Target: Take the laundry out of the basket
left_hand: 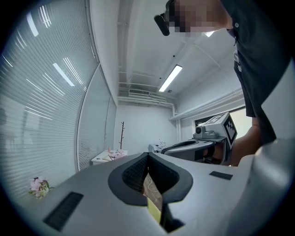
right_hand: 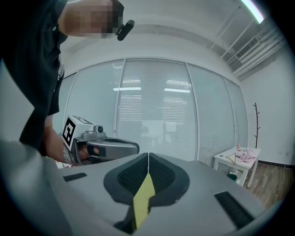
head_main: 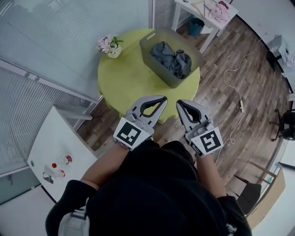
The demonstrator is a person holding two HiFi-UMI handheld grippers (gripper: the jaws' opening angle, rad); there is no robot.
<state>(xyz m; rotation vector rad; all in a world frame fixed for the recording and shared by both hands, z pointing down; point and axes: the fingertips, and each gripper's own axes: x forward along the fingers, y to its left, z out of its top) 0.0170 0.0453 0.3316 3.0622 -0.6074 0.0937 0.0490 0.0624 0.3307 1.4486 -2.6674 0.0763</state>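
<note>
We see the laundry (head_main: 173,58), a dark grey heap, lying inside the grey basket (head_main: 148,54), which stands on the far right part of the round green table (head_main: 129,80); nothing has been lifted out yet. A small flower pot (head_main: 110,46) sits on the table's far left edge, apart from the basket. Both claws are held side by side at the table's near edge, pointing twd the basket but well short of it. L gripper (head_main: 162,98): its own view shows the tips pressed together w/ only a thin slit lower down, thru which we glimpse floor and a bit of green, so it's closed and has hold of nothing. R gripper (head_main: 179,103): same story, dark pads meeting along one line, closed, empty, w/ a sliver of green table showing below the tips. Each gripper view catches the other claw alongside. Beyond the table we note a white side table (head_main: 184,6) w/ pink cloth (head_main: 216,11) on it, a teal bin (head_main: 195,26) beneath, and a white cable (head_main: 236,87) trailing over the wood floor at right. Near left, a white desk (head_main: 48,138) carries a couple of small bottles (head_main: 62,161).
</note>
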